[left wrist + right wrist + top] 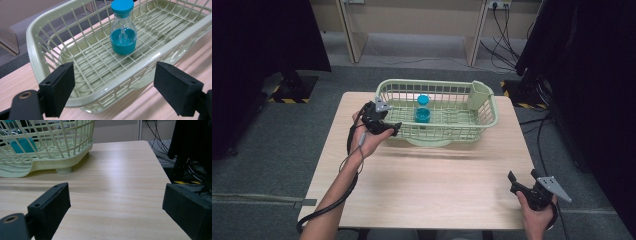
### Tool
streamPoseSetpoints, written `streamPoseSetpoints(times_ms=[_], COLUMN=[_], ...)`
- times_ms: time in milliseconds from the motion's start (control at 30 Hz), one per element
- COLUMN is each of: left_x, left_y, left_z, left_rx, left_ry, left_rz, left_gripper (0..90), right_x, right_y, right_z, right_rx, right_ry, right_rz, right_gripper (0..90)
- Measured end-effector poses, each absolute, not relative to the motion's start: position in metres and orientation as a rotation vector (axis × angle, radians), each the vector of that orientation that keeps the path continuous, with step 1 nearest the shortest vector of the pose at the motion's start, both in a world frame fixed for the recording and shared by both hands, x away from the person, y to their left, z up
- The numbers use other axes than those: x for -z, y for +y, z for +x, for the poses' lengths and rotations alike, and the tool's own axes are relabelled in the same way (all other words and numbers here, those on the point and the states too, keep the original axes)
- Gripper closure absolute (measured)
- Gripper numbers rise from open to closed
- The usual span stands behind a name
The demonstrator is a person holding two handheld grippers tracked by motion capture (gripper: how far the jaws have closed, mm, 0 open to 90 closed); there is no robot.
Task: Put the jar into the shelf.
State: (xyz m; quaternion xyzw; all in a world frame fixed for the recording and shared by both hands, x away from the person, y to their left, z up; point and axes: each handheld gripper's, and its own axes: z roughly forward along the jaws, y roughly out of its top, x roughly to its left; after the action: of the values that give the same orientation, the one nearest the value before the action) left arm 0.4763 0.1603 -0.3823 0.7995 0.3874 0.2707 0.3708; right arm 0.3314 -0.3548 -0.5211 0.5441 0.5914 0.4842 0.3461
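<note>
One basket (482, 122), one bottle (423, 111) inside; two tools, left (393, 129) and right (521, 181), both released.

my left gripper (113, 92) has matte black jaws, and so does my right gripper (116, 213). the basket (40, 57) is pale green, an open grid of thin bars. the bottle (123, 30) in it is clear with a bright blue cap and teal inside. the table (120, 182) is light wood, streaked with fine grain.
</note>
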Motion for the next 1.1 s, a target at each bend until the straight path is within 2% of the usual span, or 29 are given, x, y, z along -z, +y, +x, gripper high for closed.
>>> streamPoseSetpoints(times_ms=[1100], left_x=[0.402], left_y=[0.205], left_z=[0.44], left_rx=[-0.677], left_ry=[1.04], left_rz=[1.963], left_gripper=[16.7], right_x=[0.521], right_y=[-0.354], right_z=[0.331], right_rx=[-1.254], right_ry=[1.536], right_rz=[1.412], right_gripper=[7.8])
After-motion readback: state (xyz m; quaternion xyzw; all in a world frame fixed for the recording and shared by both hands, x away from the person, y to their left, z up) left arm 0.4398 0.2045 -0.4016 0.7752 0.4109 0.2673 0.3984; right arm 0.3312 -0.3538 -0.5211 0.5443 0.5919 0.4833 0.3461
